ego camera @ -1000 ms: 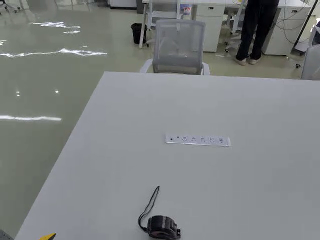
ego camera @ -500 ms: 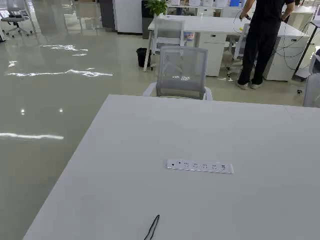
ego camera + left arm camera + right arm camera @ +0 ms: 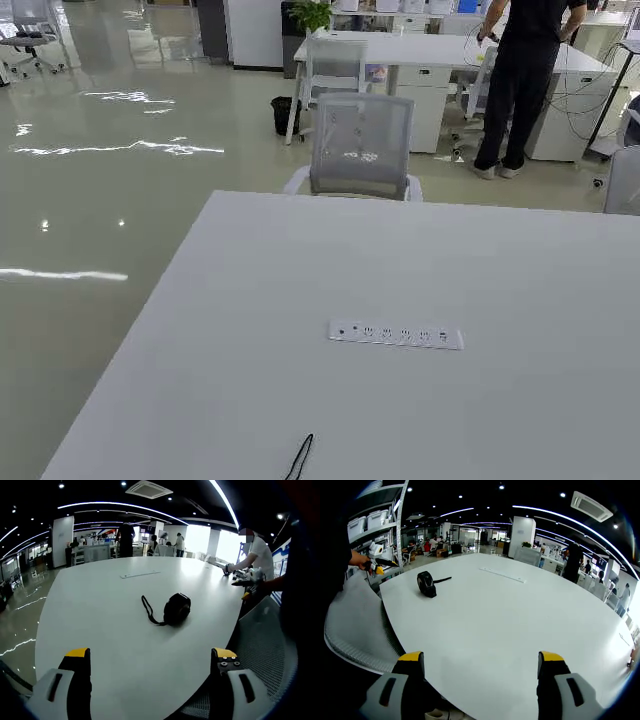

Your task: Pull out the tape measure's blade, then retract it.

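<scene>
Both the left claw (image 3: pixel 151 653) and right claw (image 3: pixel 480 656) gape wide and empty, well apart from the black tape measure (image 3: pixel 177 608) lying on the white table (image 3: pixel 95 600), so a one-sided nudge could skid it away or snag its wrist strap (image 3: pixel 149 613).

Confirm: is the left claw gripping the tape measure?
No, the left claw is open, jaws wide apart, and the tape measure lies free on the table ahead of it.
</scene>
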